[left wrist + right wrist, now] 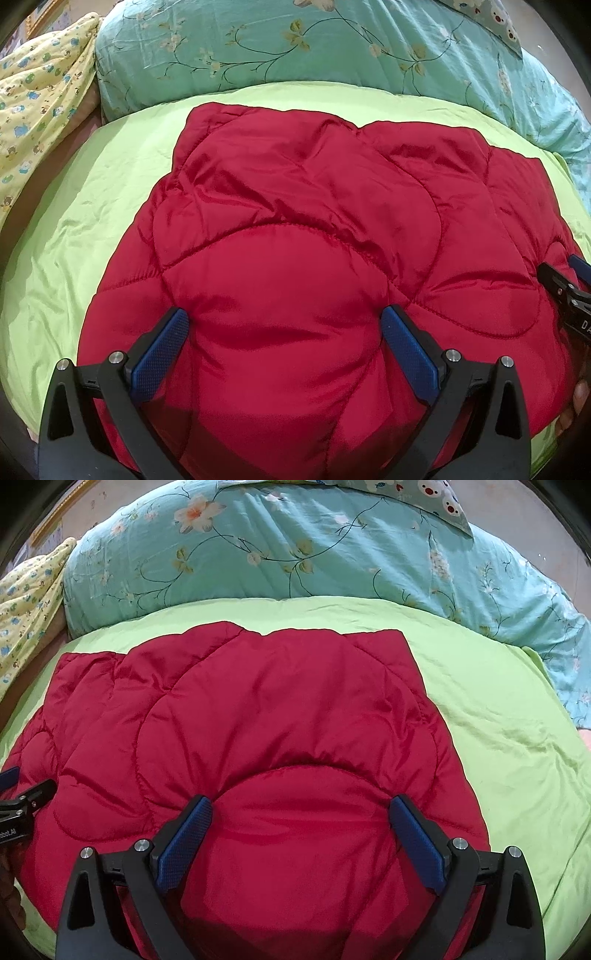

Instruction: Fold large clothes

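A bed covered in a wrinkled lime-green sheet (74, 229) (517, 746) is filling both wrist views. A long teal bolster-like quilt with a floral vine print (332, 48) (295, 546) is lying along the far side of the bed. A red quilted puffy padded garment (295, 221) (240, 720) is lying spread on the green sheet in the middle of the bed, near edge bulging up toward both cameras, far edge stopping short of the teal quilt. A yellow cloth with small cartoon prints (40, 96) (26, 602) is bunching at the far left corner. A patterned pillow corner with round cartoon faces (498, 22) (439, 498) is sitting on top of the teal quilt at the upper right.

The left tongs (284, 321) are standing wide apart, blue pads (162, 354) pressing into the red padding on either side of a puffed section, not clamped shut. The right tongs (301, 808) are likewise spread wide, straddling a bulge of the same garment, blue pads (184, 842) touching the fabric. Each tool is showing at the edge of the other's view.
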### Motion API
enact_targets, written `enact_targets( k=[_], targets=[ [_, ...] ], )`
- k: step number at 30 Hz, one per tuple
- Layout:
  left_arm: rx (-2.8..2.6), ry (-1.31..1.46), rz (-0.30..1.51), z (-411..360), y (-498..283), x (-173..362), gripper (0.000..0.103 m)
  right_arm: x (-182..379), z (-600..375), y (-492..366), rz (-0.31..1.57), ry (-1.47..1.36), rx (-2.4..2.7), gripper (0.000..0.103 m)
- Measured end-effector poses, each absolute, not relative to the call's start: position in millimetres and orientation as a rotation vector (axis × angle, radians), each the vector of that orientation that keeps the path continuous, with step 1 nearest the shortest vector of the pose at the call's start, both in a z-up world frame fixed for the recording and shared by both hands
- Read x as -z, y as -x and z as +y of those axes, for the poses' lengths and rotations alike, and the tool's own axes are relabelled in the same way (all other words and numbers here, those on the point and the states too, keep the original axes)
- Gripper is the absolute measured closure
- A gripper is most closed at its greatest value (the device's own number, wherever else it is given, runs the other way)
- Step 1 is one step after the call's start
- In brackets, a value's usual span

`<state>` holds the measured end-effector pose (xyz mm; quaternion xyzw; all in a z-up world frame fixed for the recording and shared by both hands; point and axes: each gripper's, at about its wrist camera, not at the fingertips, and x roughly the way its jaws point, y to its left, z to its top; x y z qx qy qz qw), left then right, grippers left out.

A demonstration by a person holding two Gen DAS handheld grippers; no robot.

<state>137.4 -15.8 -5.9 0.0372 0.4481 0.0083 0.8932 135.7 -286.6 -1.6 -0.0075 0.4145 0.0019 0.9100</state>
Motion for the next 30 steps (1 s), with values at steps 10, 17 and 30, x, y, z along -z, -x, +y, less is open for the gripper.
enact_targets(
  k=[10,17,30],
  targets=[
    [-0.011,-0.084,0.922,-16.0,-139.7,6.6,0.000,2.6,-287.2,-138.6,0.869,0.010,0.003,0.005],
    [-0.002,-0.083,0.927,-13.6,-141.8,6.2,0.000,-2.2,-287.9,-136.7,0.886,0.001,0.006,0.005],
    [0.013,-0.077,0.928,-12.0,-141.4,2.7,0.000,-17.3,-273.8,-94.9,0.903,0.000,-0.088,0.006]
  ],
)
